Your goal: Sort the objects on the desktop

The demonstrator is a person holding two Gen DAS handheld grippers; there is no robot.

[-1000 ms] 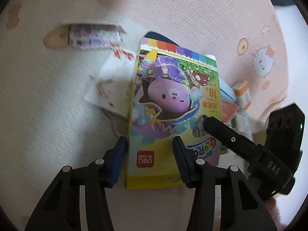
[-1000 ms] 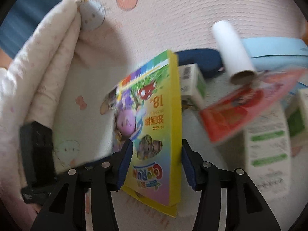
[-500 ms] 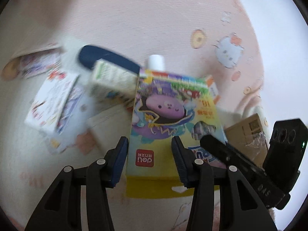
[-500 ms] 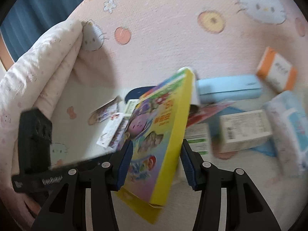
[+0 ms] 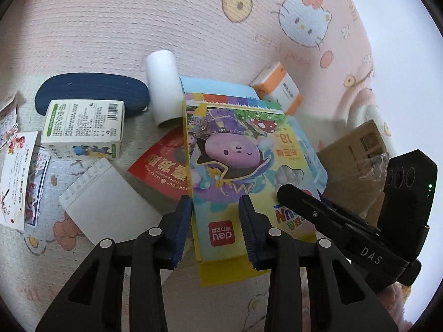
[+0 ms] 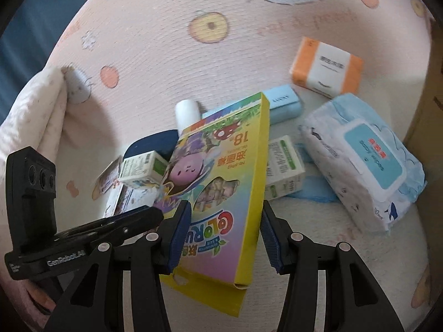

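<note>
A yellow crayon box (image 6: 221, 182) with a purple cartoon figure hangs tilted above the clutter, and my right gripper (image 6: 224, 227) is shut on its lower part. From the left wrist, the same crayon box (image 5: 235, 160) faces the camera with the right gripper's finger (image 5: 304, 202) lying on it. My left gripper (image 5: 216, 221) hovers in front of the box's lower left corner. Its jaws are closing, with the box face showing between them. The box is wider than the gap, and the pads do not press on it. The left gripper (image 6: 138, 221) shows edge-on beside the box.
On the pink cartoon blanket (image 5: 138, 22) lie a white roll (image 5: 163, 94), a navy case (image 5: 91, 91), a green-and-white carton (image 5: 83, 121), a red packet (image 5: 163, 166), a white notepad (image 5: 102, 202), an orange-and-white box (image 5: 279, 88), a cardboard box (image 5: 357, 152) and a wipes pack (image 6: 360, 160).
Both grippers rose and travelled with the crayon box, from beside the picture cards to over the pile of cartons. The left jaws have narrowed.
</note>
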